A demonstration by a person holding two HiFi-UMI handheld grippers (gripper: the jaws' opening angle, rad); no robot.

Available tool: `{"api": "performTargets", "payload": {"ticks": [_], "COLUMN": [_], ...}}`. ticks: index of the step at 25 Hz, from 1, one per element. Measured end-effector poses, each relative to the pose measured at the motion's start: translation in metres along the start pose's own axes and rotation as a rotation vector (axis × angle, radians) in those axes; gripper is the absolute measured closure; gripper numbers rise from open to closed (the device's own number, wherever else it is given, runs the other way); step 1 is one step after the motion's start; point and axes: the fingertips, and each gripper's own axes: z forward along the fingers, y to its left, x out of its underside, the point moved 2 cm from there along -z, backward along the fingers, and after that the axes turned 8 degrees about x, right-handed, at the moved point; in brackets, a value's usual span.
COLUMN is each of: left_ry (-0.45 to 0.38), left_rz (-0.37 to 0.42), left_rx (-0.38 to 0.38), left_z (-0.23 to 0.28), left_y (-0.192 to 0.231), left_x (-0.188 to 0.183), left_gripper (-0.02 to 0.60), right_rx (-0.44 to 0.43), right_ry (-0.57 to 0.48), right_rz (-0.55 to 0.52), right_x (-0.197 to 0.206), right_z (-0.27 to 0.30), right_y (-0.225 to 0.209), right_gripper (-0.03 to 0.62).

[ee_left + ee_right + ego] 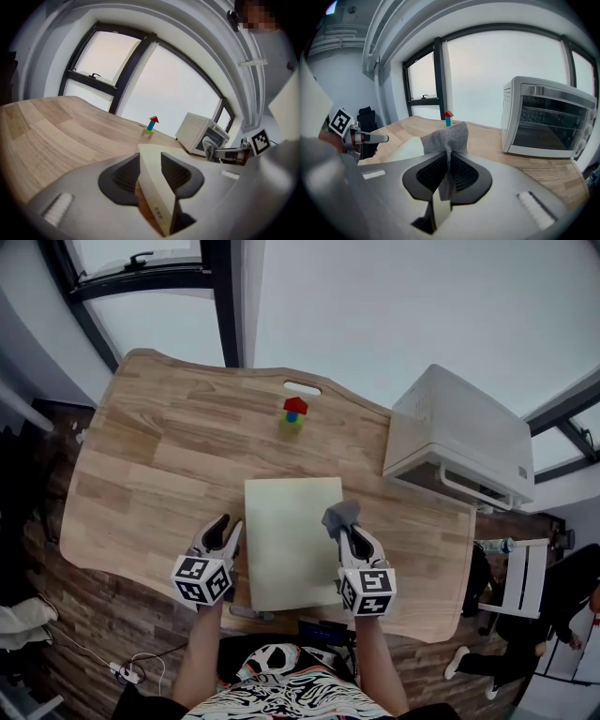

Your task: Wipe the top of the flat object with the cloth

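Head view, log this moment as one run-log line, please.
left gripper: shut on pale flat board edge | right gripper: shut on grey knitted cloth, over board | cloth contact with board: unclear

A: The desk [141, 456] is pale wood with a streaky grain. The board [291, 559] is plain cream.
B: And the cloth [445, 136]?
A: Grey, in a knitted weave.
B: The toy [293, 414] by the far edge?
A: Red on top, blue in the middle, green below. The oven [464, 432] is off-white.
B: The left gripper [228, 529] and right gripper [345, 531]?
A: Grey with black pads, and black-and-white square markers.
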Motion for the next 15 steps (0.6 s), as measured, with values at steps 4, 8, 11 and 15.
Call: {"api": "performTargets", "payload": {"ticks": [4, 8, 11, 15], "left_ry": [0.027, 0.051, 0.071, 0.098], "left_rz": [-0.021, -0.039, -0.051, -0.069], "left_rx": [0.005, 0.011, 0.018, 0.03], "left_z": [0.005, 0.011, 0.016, 0.02], "left_y": [0.003, 0.005, 0.005, 0.007], "left_x": [0.011, 0.019, 0.026, 0.036], "left_gripper": [0.43, 0.43, 0.43, 0.43], "right_rx": [-0.009, -0.011, -0.009, -0.015], "right_ry": [0.024, 0.045, 0.055, 0.064], "right_rz": [-0.001, -0.004, -0.013, -0.025], "right_x": [0.006, 0.01, 0.012, 0.012], "right_z": [0.009, 0.016, 0.022, 0.03], "right_y": [-0.001, -0.002, -0.005, -0.006], "right_gripper": [0.572, 0.572, 0.572, 0.572]}}
